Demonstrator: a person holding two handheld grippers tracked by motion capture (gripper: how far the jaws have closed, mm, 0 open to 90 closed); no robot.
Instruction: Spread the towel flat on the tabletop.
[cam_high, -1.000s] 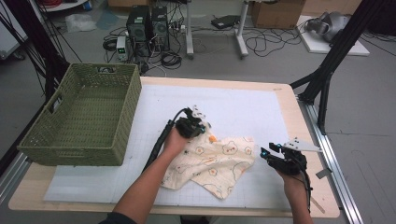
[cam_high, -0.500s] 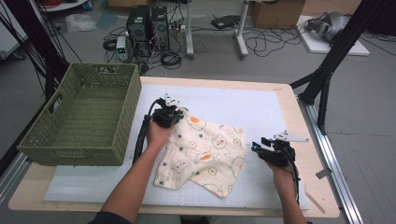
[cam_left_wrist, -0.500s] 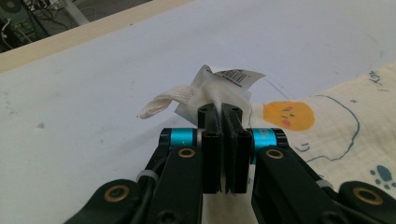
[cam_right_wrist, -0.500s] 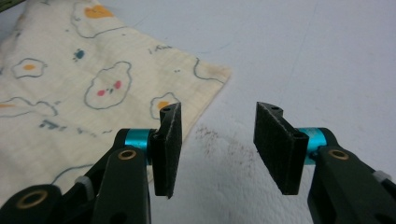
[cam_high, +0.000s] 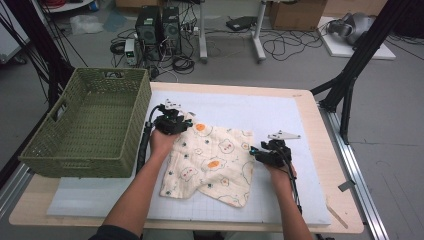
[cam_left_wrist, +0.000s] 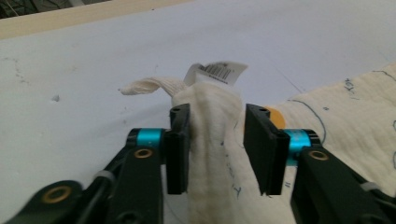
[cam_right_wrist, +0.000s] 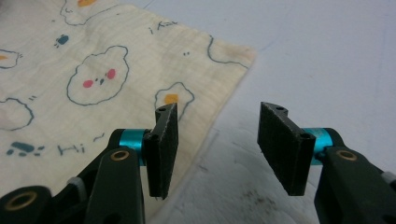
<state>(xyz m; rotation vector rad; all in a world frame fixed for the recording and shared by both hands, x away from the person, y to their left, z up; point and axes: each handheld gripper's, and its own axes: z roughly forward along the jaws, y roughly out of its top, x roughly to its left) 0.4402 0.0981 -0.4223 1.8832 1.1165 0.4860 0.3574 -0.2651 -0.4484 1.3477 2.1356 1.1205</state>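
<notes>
The right claw (cam_high: 258, 152) gapes, jaws just opening, with nothing between them, at the cloth's (cam_high: 212, 162) 3 o'clock edge. The cloth lies mid-bench (cam_high: 300, 107). At its 11 o'clock corner, the left claw (cam_high: 186, 121) has just loosened, a bunched fold between its jaws.

Each hand carries a black tool. The left gripper (cam_high: 172, 121) and the right gripper (cam_high: 270, 153) both bear a pale grey three-cornered plate on top, and a thick black cable trails back from each along the forearm. Up close, the jaws are flat matt-black rectangular blocks, each with a small round screw hole near its upper edge. Behind every block sits a short bright turquoise metal collar. The black linkage arms below are glossy, jointed with brass-coloured round pivots. Both forearms are bare; a dark sleeve edge shows at the left upper arm.
</notes>
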